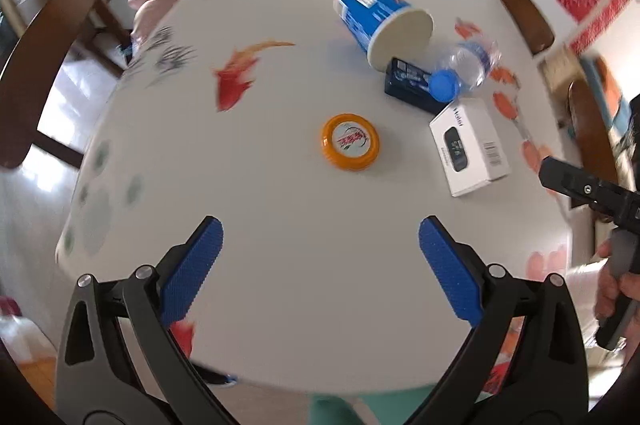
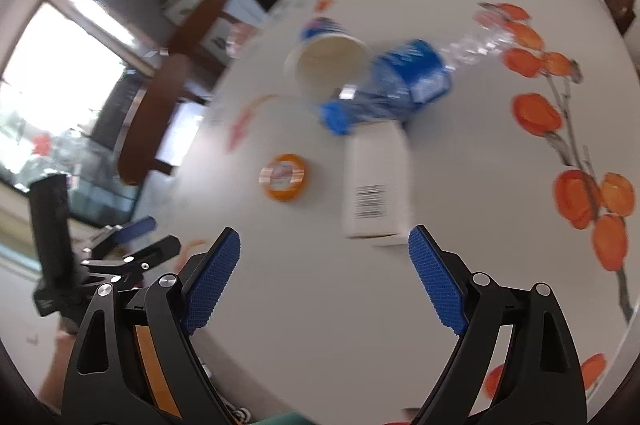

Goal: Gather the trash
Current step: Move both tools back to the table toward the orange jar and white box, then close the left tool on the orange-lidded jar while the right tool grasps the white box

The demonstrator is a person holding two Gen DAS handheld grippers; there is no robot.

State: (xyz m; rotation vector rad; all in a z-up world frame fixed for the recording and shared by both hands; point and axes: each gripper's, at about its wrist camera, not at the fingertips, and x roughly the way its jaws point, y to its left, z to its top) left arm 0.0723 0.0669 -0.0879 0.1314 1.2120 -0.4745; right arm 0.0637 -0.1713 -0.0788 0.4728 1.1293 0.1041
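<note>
Both tools hang over the desk (image 1: 280, 225) with jaws spread wide, holding nothing. The orange lid (image 1: 350, 142) lies mid-frame above the left tool (image 1: 320, 241); the white box (image 2: 376, 185) sits just above the right tool (image 2: 324, 253), bottle (image 2: 392, 89) and cup (image 2: 328, 65) beyond

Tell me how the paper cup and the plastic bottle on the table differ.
The paper cup is opaque, blue outside and cream inside; the plastic bottle is clear with a blue label. The paper cup's mouth is open, while the plastic bottle is shut with a blue cap. The paper cup looks whole; the plastic bottle looks crumpled. Both lie on their sides, next to each other on the table.
</note>
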